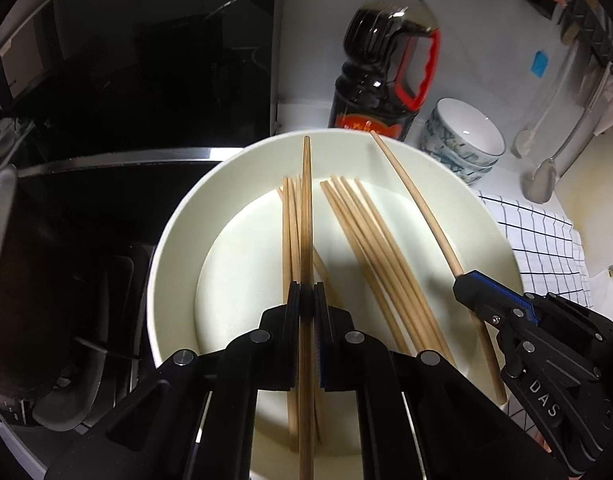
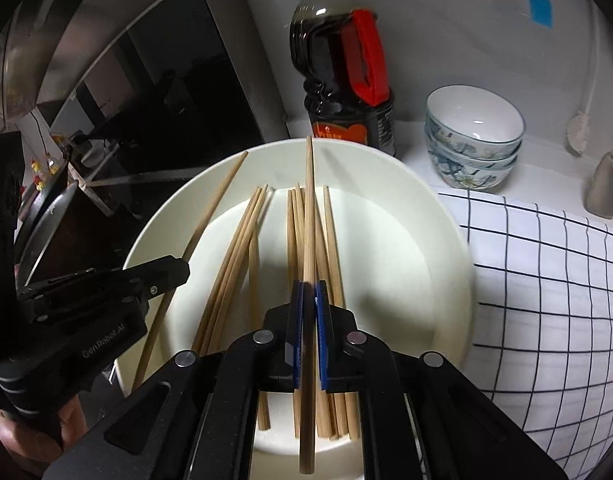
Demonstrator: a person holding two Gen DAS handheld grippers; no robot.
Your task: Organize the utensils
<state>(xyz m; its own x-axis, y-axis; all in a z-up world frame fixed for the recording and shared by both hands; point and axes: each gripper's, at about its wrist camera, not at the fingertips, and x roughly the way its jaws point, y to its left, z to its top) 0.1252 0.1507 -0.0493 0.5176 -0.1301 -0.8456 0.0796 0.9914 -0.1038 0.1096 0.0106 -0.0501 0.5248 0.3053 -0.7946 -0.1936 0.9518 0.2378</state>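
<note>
1. Left gripper [image 1: 306, 300] pinched shut on a single wooden chopstick [image 1: 306, 216], the stick running straight up between the fingers, tip reaching to the far rim of the bowl.
2. Right gripper [image 2: 308, 300] likewise clamped tight on its own chopstick [image 2: 309, 208], gripped partway along, butt end jutting back toward the camera.
3. Both held sticks raised above a wide cream bowl [image 1: 174, 248] — neither touching the loose ones below, as far as can be told.
4. In the bowl: a loose pile of remaining chopsticks [image 2: 234, 264], lying in two rough bunches, tips fanned toward the far rim.
5. Beyond the bowl: a dark sauce bottle [image 2: 342, 80] with a red handle, just behind the rim; a stack of patterned small bowls [image 2: 474, 132] to its right; a white checked cloth [image 2: 546, 280] beside the big bowl.
6. Likely step in hand: one chopstick lifted in each gripper, ready to be carried off as a pair.
7. Next move probably calls for bringing the two sticks parallel, tips matched, and setting them down together — destination not visible here.
</note>
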